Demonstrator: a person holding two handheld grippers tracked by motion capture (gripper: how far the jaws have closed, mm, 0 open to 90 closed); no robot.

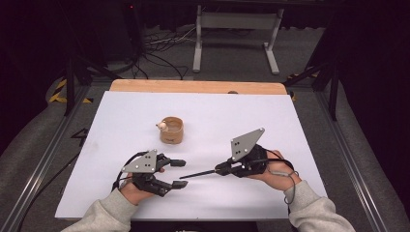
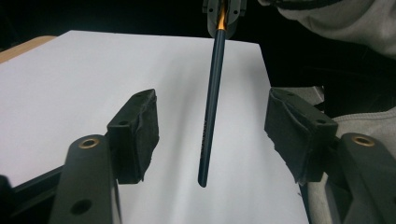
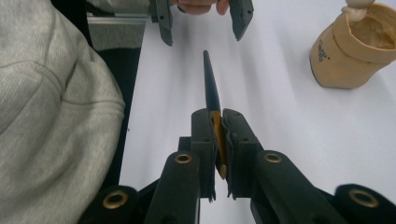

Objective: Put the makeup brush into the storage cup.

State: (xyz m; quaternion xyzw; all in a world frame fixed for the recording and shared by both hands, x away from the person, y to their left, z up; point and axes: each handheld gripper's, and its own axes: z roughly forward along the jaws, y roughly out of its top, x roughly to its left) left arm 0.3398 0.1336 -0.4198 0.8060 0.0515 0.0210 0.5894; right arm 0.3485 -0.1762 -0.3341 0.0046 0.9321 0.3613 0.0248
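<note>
A thin dark blue pencil (image 1: 200, 173) with an orange end is clamped in my right gripper (image 1: 222, 169), which is shut on that orange end (image 3: 218, 140). The pencil (image 3: 210, 84) sticks out level toward my left gripper (image 1: 184, 173). Its free tip hangs in the gap between the left gripper's (image 2: 212, 135) open jaws, and neither pad touches it. In the left gripper view the pencil (image 2: 212, 102) runs from the right gripper (image 2: 224, 11) down over the white sheet (image 2: 70, 93). A small tan cup (image 1: 171, 130) stands farther back on the sheet.
The white sheet (image 1: 241, 116) covers a wooden table whose far edge (image 1: 193, 86) shows. The tan cup (image 3: 355, 51) has a small pale object at its rim. A grey sleeve (image 3: 46, 116) lies close to the sheet's near edge. Cables and a metal stand (image 1: 237, 29) are on the floor beyond.
</note>
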